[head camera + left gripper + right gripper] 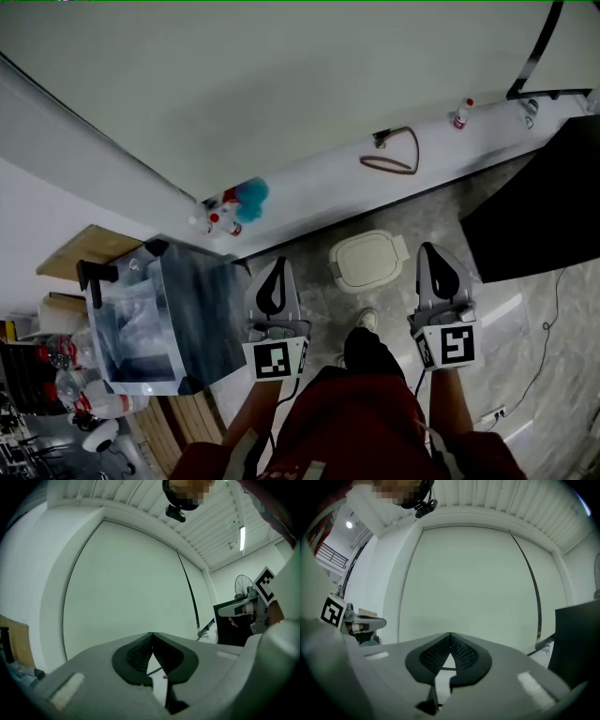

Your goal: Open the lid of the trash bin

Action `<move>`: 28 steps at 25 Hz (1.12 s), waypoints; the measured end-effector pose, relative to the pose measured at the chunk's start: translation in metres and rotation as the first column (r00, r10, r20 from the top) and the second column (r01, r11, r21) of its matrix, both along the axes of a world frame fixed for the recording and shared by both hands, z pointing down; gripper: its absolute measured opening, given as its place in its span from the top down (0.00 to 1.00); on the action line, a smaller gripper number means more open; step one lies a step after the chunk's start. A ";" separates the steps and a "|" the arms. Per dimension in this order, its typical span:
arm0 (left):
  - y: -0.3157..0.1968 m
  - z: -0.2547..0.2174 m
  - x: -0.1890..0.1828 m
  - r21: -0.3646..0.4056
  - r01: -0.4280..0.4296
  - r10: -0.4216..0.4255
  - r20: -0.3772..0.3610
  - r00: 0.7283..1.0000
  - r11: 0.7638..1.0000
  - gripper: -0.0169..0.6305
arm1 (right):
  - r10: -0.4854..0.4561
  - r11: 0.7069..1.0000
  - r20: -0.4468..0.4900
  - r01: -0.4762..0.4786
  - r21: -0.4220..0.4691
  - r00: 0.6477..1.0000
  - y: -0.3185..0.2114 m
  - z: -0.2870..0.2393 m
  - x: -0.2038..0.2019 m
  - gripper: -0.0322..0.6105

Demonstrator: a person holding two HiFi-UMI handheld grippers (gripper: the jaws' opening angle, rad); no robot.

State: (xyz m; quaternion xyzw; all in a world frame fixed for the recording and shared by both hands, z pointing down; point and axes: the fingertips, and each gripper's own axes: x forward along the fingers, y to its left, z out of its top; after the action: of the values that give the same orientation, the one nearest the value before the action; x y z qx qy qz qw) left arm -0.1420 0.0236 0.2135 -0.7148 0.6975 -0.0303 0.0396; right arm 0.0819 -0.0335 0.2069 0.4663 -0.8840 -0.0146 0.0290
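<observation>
Left gripper [278,266] and right gripper [429,253] both have jaws together, empty; the trash bin [369,262] stands on the floor [525,328] between them, lid [360,253] down, so one gripper should descend and lift the lid's rim.

Trash bin [367,260] on the floor [530,314] between left gripper [278,263] and right gripper [427,248]

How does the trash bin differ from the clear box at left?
The trash bin is opaque cream with rounded corners; the clear box is see-through with black corners. The trash bin sits shut on the floor; the clear box stands farther left. Both look boxy.
</observation>
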 end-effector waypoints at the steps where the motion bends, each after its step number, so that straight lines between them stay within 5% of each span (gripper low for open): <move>1: -0.009 0.002 0.005 -0.006 -0.011 0.011 0.005 1.000 1.000 0.97 | 0.010 1.000 0.014 -0.010 -0.007 1.000 -0.008 0.000 0.003 0.95; 11: -0.067 0.028 0.040 -0.061 -0.093 0.094 0.020 0.995 0.994 0.97 | 0.064 0.994 0.045 -0.060 -0.088 0.997 -0.053 0.033 0.025 0.95; 28: -0.093 0.121 0.014 -0.195 -0.233 0.228 -0.051 0.972 0.953 0.97 | 0.179 0.957 -0.010 -0.177 -0.229 0.984 -0.052 0.120 -0.012 0.95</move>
State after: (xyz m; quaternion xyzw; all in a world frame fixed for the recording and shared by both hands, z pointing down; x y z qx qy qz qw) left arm -0.1285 -0.0694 0.3342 -0.7921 0.6032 -0.0854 -0.0387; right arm 0.0699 -0.0857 0.3267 0.5375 -0.8344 0.0925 0.0789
